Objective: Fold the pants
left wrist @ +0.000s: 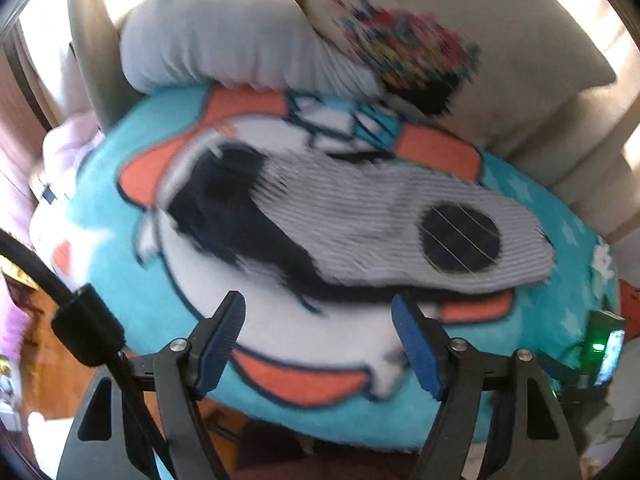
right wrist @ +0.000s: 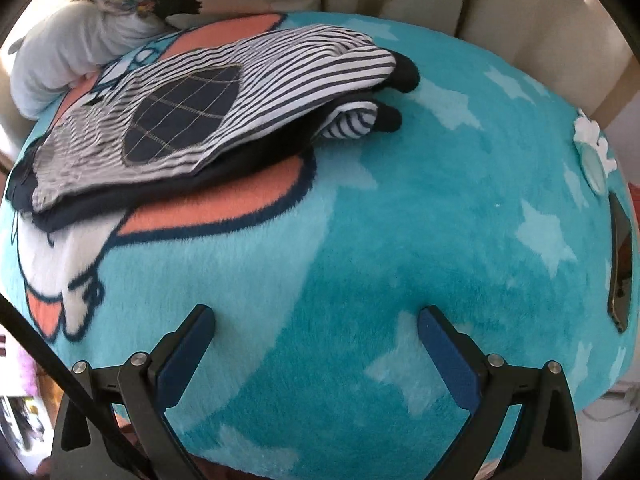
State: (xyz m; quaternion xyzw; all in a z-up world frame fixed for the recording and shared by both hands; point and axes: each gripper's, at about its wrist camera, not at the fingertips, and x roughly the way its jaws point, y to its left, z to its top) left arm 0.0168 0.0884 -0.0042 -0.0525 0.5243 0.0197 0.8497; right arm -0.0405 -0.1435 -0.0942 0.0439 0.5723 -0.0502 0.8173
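Observation:
The striped navy-and-white pants (right wrist: 248, 92) lie folded in a stack on the turquoise plush blanket (right wrist: 400, 240). A dark oval knee patch (right wrist: 184, 114) faces up and the dark cuffs (right wrist: 404, 74) point right. In the left wrist view the pants (left wrist: 360, 220) lie just beyond my left gripper (left wrist: 318, 312), with the patch (left wrist: 460, 238) to the right. The left gripper is open and empty. My right gripper (right wrist: 316, 320) is open and empty over bare blanket, well in front of the pants.
A grey pillow (left wrist: 224, 36) and a colourful patterned cushion (left wrist: 400, 36) lie behind the pants against a beige upholstered back (left wrist: 540, 40). The right gripper's device with a green light (left wrist: 604, 344) shows at the blanket's right edge. Wooden floor (left wrist: 48, 352) lies at lower left.

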